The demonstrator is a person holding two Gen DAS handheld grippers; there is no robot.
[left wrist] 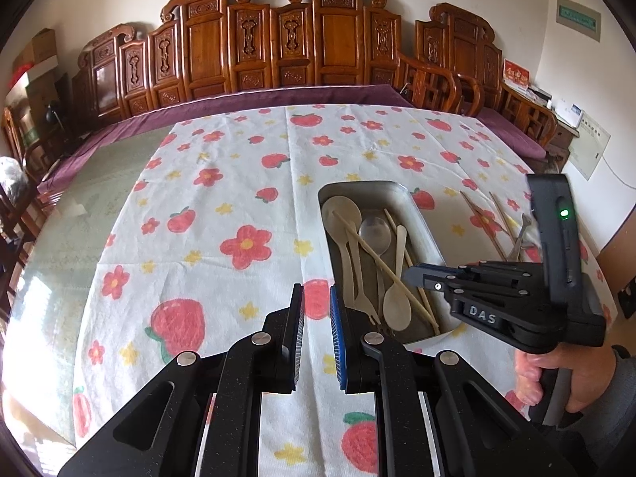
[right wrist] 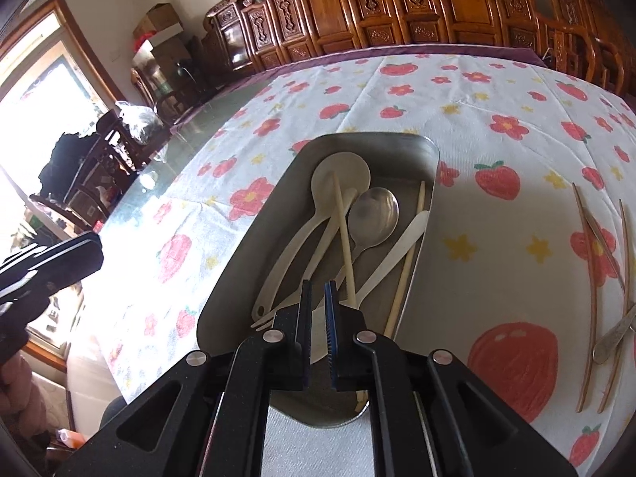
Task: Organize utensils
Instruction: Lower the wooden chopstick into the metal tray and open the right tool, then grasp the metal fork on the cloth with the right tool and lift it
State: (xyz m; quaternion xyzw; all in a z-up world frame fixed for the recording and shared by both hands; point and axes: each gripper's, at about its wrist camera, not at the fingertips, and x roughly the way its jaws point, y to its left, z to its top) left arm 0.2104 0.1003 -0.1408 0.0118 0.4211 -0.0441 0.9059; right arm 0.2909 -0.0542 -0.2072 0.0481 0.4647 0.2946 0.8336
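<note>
Two tools hover over your table (left wrist: 222, 198), neither gripping anything.
Your metal tray (right wrist: 246, 246) on the flowered cloth (left wrist: 198, 238) holds pale spoons (right wrist: 338, 183), a steel spoon (right wrist: 373, 214) and chopsticks (right wrist: 344, 238); more chopsticks (right wrist: 592, 278) lie right of it. Left tool (left wrist: 317, 310) and right tool (right wrist: 317, 318) show narrow, empty gaps.

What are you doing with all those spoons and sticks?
A person is tidying utensils into a rectangular metal tray on a flowered tablecloth. The tray already holds pale spoons, a shiny metal spoon and light chopsticks. The right gripper hovers over the tray with nothing between its jaws. The left gripper waits beside it, empty. A few brown chopsticks and a metal utensil lie on the cloth.
</note>
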